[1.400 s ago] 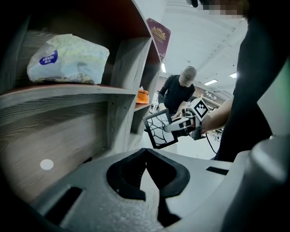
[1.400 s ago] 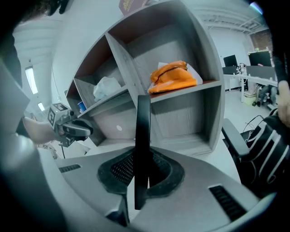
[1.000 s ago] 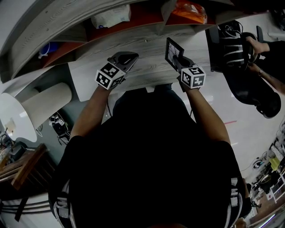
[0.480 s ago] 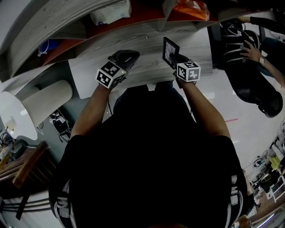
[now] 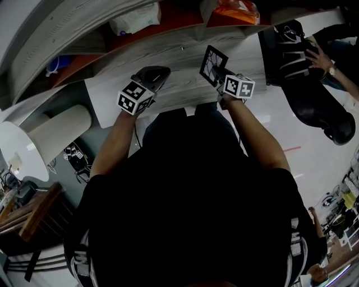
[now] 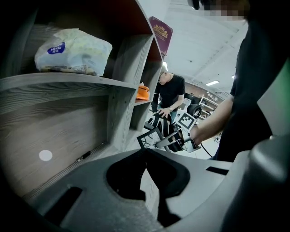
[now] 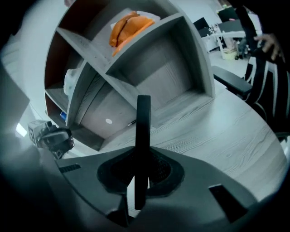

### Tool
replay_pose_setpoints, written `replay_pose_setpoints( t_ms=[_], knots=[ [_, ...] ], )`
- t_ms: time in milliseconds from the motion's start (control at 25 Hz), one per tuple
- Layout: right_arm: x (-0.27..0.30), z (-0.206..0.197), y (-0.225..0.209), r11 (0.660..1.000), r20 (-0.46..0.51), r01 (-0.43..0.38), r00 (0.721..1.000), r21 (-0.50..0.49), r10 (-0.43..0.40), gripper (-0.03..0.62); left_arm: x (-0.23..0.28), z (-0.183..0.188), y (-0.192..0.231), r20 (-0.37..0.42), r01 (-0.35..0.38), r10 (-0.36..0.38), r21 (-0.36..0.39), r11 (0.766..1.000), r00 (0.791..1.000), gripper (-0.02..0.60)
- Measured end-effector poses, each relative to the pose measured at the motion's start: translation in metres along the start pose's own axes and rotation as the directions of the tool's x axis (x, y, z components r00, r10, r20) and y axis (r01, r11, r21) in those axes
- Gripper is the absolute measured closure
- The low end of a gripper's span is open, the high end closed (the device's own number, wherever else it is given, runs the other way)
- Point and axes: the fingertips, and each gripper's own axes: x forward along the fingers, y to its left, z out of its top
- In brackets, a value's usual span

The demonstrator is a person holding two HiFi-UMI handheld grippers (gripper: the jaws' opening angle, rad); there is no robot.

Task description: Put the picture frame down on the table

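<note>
On the left side of the shelf (image 5: 84, 25) there is one small blue thing (image 5: 51, 63), too little to tell what it is. Next to it, one white bag (image 5: 134, 22) lies in its own box of the shelf. Below, the left gripper (image 5: 157, 73) hangs over the table (image 5: 185, 84). Its two jaws are pressed together and nothing is between them. By the back wall of the shelf lies one thin pen (image 6: 90, 152), close to one round white dot (image 6: 45, 155). Going right, there is one picture frame (image 5: 213, 63), black round the edge with a white picture inside. The right gripper (image 5: 220, 74) has its jaws squeezed on the frame's lower part and holds the frame up on its edge, a bit tilted, over the table in front of the shelf. In the right gripper view only the thin side of the frame shows. Its bottom is hidden behind the gripper, so I cannot tell if it touches the wood. Bare wood lies all around the frame, with more room to the right, out to the table's curved edge. Above the frame, one orange thing (image 5: 238, 10) sits in a shelf box, cut off at the top of the head view. Far right, another person's hand (image 5: 317, 56) rests on one black thing with white stripes (image 5: 289, 53). The dark shirt (image 5: 190, 213) of the person holding the grippers fills the low part of the head view and hides the near table edge.
</note>
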Motion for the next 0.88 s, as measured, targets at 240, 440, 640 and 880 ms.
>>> replay_pose_setpoints(
  t_ms=[240,440,640,880],
  knots=[
    [-0.003,0.004,-0.018,0.974,0.049,-0.004,0.999,0.225,-0.007,0.560,0.003,-0.001,0.000,-0.007,0.008,-0.007,0.003,1.000,1.000,0.565],
    [-0.007,0.002,-0.033,0.947,0.068,0.001,0.997,0.320,-0.024,0.560,0.003,0.005,0.001,0.013,0.003,-0.003,0.021,1.000,1.000,0.565],
    [-0.012,-0.004,-0.045,0.919,0.079,0.006,0.996,0.394,-0.040,0.560,0.006,0.007,-0.002,0.007,0.011,-0.012,0.043,0.999,1.000,0.565],
    [-0.013,-0.006,-0.058,0.878,0.103,-0.006,0.993,0.479,-0.050,0.560,0.011,0.005,-0.002,-0.007,0.024,-0.024,0.034,0.999,1.000,0.565]
  ],
)
